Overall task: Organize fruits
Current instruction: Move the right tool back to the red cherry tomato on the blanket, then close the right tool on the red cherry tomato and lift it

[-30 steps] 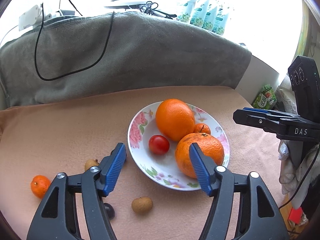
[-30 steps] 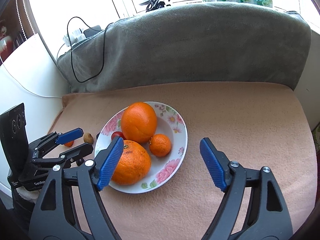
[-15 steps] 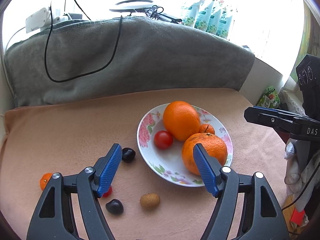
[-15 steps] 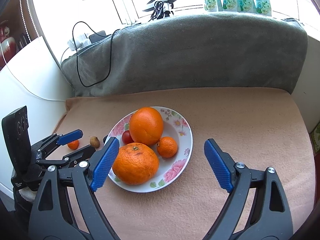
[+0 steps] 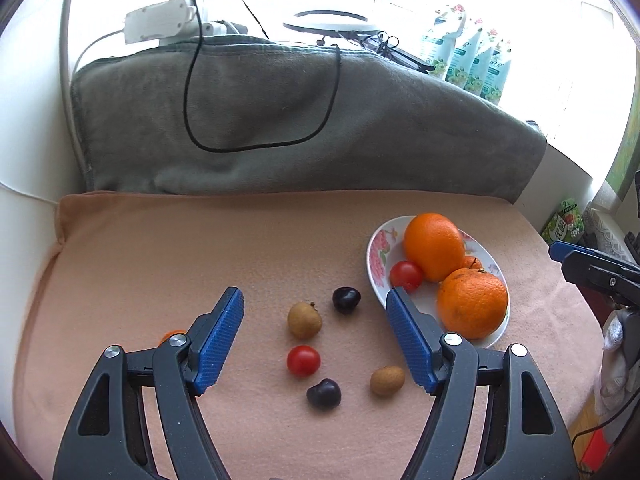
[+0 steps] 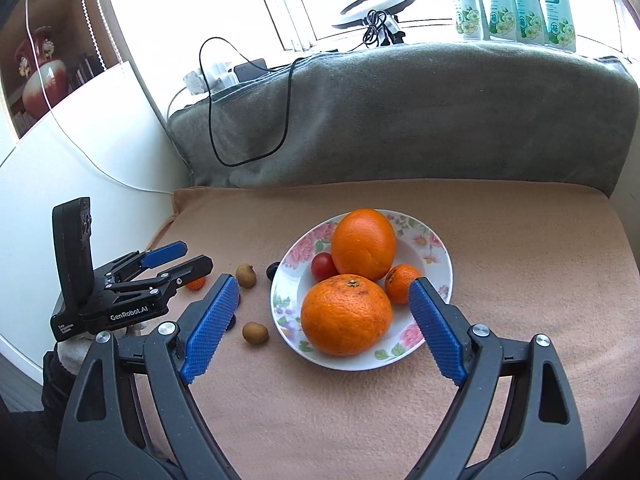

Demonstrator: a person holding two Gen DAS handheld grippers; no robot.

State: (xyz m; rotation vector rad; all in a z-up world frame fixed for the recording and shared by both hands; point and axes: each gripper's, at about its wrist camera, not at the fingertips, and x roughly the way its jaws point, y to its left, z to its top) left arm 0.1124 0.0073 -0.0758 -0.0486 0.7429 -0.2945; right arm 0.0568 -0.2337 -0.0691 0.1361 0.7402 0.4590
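left gripper (image 6: pixel 188 258) body: white lettering "GenRobot.AI" on its black side, smaller print beside it too fine to read | pouches (image 6: pixel 516 4) on the windowsill: floral labels, print too small to make out | green packet (image 5: pixel 566 222) at the right edge: lettering not legible

- Plate (image 6: pixel 434 246): white, with pink flowers and green leaves round the rim.
- Two large oranges (image 6: pixel 346 314) on the plate: bright orange.
- Cherry tomato (image 5: pixel 303 360) left of the plate: red.
- Two cherries (image 5: pixel 346 299) left of the plate: dark purple.
- Longans (image 5: pixel 304 320): tan-brown.
- Tabletop (image 6: pixel 540 280) cover: peach.
- Blanket (image 6: pixel 440 120) behind the plate: grey.
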